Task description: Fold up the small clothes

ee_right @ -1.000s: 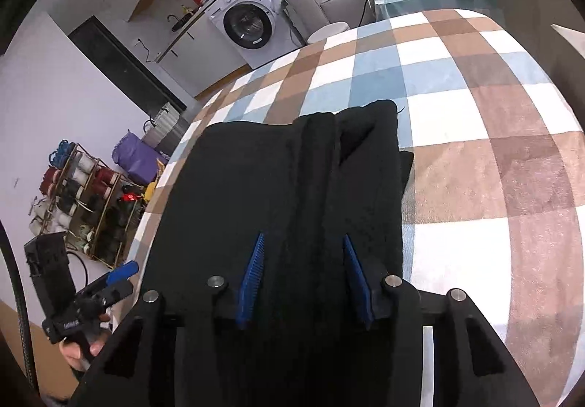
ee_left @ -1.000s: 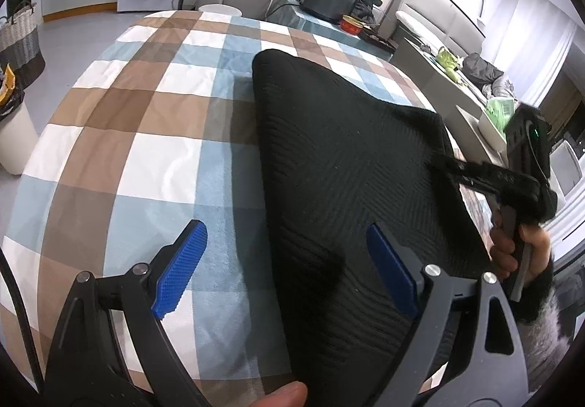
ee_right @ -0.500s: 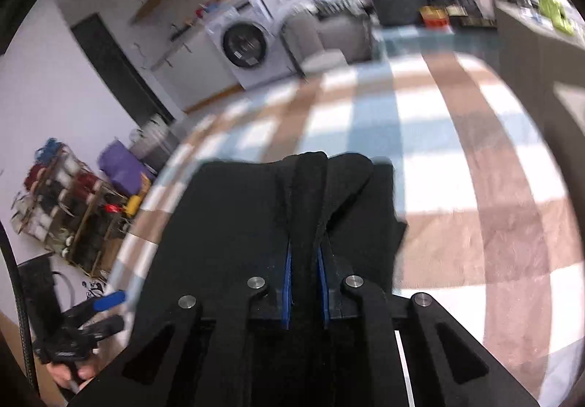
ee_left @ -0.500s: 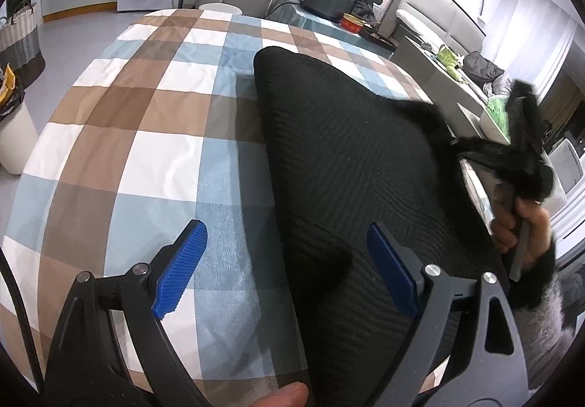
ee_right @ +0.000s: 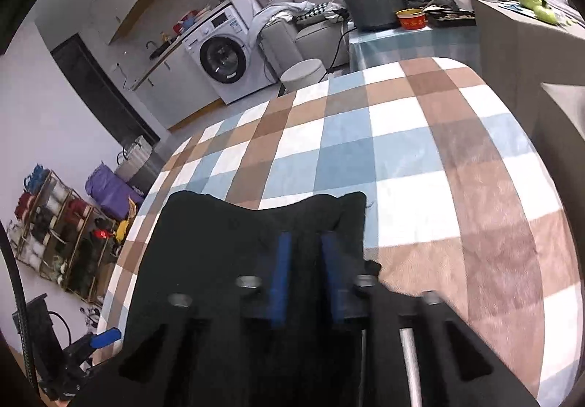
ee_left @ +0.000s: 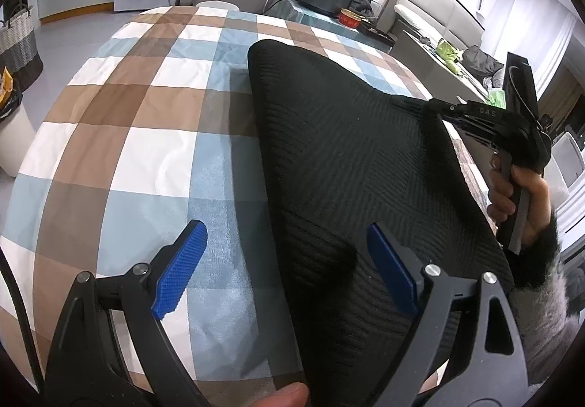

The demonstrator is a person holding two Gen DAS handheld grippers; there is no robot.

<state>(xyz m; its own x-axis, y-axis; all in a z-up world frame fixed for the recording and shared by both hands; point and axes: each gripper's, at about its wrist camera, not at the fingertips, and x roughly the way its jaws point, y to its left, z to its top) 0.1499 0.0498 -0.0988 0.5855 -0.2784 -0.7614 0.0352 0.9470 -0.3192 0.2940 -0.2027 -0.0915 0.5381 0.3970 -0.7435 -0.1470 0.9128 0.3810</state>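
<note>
A black knitted garment [ee_left: 351, 165] is spread on the checked cloth [ee_left: 146, 136] of the surface. Its edge is pinched by the right gripper [ee_right: 305, 275], lifting a fold. The left gripper [ee_left: 285, 271] is held wide apart above the garment's near edge.

Garments: one black knit [ee_left: 358, 165]
Grippers: two, left [ee_left: 289, 273] and right [ee_right: 305, 282]
Checked cloths: one [ee_left: 146, 136]
Washing machines: one [ee_right: 223, 59]
Red bowls: one [ee_right: 411, 19]
Baskets: one [ee_left: 16, 45]
</note>
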